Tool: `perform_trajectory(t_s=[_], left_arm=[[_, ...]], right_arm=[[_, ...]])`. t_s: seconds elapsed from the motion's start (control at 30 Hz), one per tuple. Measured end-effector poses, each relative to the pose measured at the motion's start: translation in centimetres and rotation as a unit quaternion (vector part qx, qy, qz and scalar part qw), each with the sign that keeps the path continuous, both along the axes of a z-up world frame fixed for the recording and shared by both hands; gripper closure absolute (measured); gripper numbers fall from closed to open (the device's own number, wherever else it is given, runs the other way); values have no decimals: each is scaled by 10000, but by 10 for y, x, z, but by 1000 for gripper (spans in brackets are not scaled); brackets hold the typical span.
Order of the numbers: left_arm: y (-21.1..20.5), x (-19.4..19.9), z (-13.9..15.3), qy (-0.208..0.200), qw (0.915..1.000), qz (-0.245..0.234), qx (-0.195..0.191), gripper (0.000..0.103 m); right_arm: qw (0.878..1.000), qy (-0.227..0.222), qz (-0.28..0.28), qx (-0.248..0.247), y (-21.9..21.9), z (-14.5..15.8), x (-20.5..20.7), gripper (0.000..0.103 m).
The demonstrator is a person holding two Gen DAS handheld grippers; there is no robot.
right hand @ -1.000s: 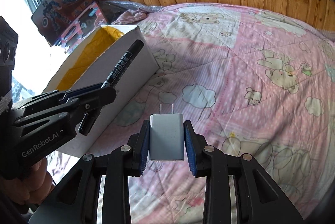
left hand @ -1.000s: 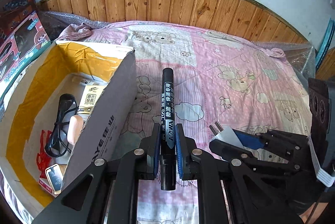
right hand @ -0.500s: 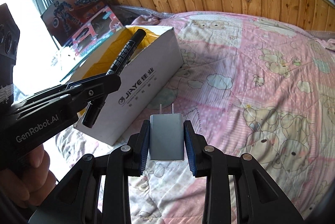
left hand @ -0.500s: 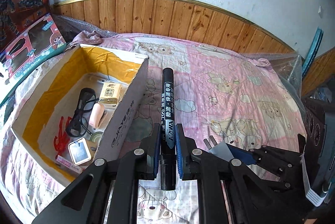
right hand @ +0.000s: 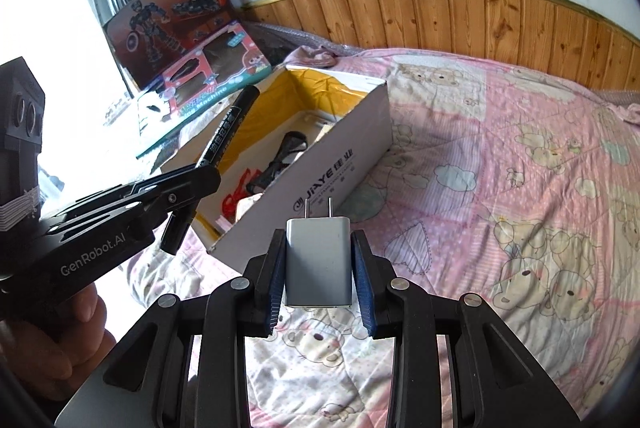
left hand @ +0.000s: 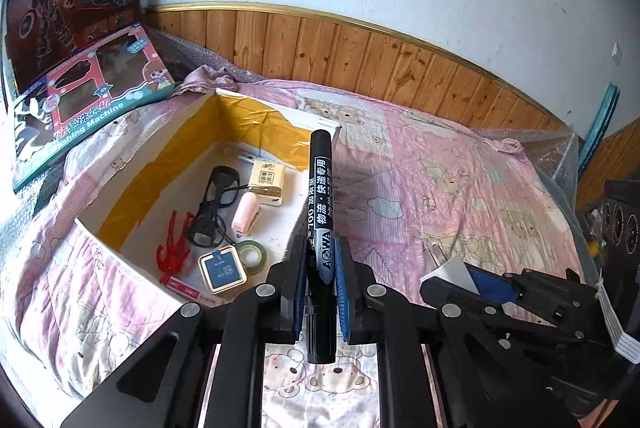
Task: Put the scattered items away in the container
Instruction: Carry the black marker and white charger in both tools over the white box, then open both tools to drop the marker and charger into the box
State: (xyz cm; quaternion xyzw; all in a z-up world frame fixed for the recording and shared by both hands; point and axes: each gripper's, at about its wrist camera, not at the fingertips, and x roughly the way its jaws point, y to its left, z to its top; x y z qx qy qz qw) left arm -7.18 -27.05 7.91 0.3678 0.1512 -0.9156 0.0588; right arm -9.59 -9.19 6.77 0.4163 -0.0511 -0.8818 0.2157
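Black marker (left hand: pixel 320 228) clamped lengthwise in the left claw (left hand: pixel 320 268), cap end pointing up-frame, tip overlapping the box's right wall in the left wrist view. Grey plug adapter (right hand: pixel 318 262) clamped in the right claw (right hand: pixel 318 268), two prongs pointing up-frame, centre of the right wrist view. Both held above the pink bear-print bedspread (right hand: pixel 500 167). White cardboard box (right hand: pixel 332 163), yellow-taped inside, sits on the bed, left of centre in both views. Inside: black glasses (left hand: pixel 212 203), pink stapler (left hand: pixel 246 214), small tan box (left hand: pixel 268 179), green tape roll (left hand: pixel 250 254), red plastic piece (left hand: pixel 172 252), square gold-rimmed tag (left hand: pixel 222 268). Toy boxes (left hand: pixel 76 67) lean at the wall, upper left. Hand (right hand: pixel 44 340) holds the left claw's grip, lower left of the right wrist view.
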Motion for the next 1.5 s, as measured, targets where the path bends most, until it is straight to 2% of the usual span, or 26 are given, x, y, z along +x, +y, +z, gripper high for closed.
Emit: perform_trajectory(t_s=[0.23,0.43,0.67,0.83,1.23,1.27,1.3,1.37,1.5], left_arm=[[-40,6,-4,-9,9995,284,120,89],[-70,-5,-4,-44,9989,445,115,89],[-103,-37,-12,-272,9984,483,128,89],[-123,-65,-24,-542,9974,428,194,89],[-145,-127,-53,-1037,9936,399,-210,89],[-147,-132,-56,-1093,9927,444,-239,86],[-149,-137,-60,-1156,9920,454,-216,78],[-152,-141,-63,-1214,9909,543,-225,70],[-152,-139,-61,-1169,9914,527,-250,70]], right_arm=[[9998,59,171,49,-30,8,-9,71],[9993,114,346,108,-54,15,-30,71],[9983,178,503,242,-78,21,-69,71],[9977,88,581,334,-92,13,-99,71],[9946,18,751,718,-120,-9,-156,70],[9942,36,762,764,-122,-11,-161,70],[9937,67,760,815,-124,-12,-164,69],[9935,138,697,893,-127,-12,-170,67],[9934,151,703,889,-128,-9,-173,65]])
